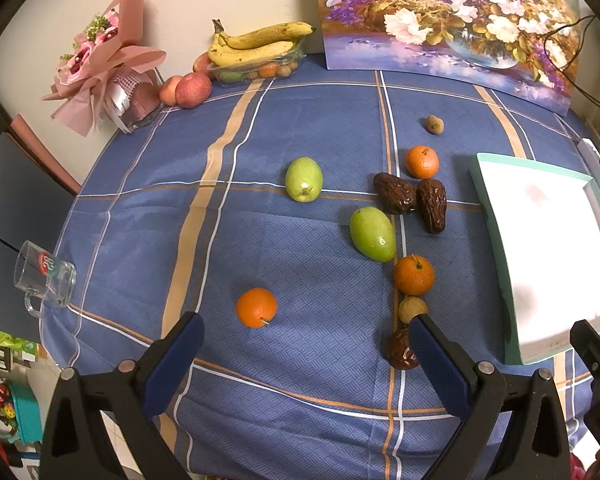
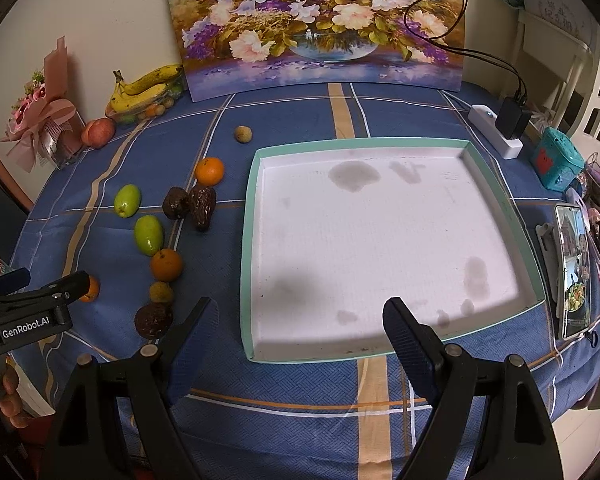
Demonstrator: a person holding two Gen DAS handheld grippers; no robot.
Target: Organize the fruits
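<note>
1. Both grippers are released and hold nothing. The left gripper hangs over the near edge of the cloth; the right gripper hangs over the near rim of the tray.
2. The tray is bare and stained, so the sorting looks not yet begun. All loose fruit lies on the cloth to its left.
3. Nearest the left gripper is an orange, alone and well apart from the rest. It looks like the easiest first pick.
4. To grasp it well, centre the open jaws on the orange's widest part, come down squarely, and close gently so it does not roll away.
5. A near date lies just beside the left gripper's right finger, with a small brown fruit and a second orange close behind. Approaching these crowded ones risks nudging neighbours.
6. Farther off lie two green fruits, two dates touching each other, a far orange and another small brown fruit.
7. Place like fruit together in the tray, starting from a far corner to leave room.
</note>
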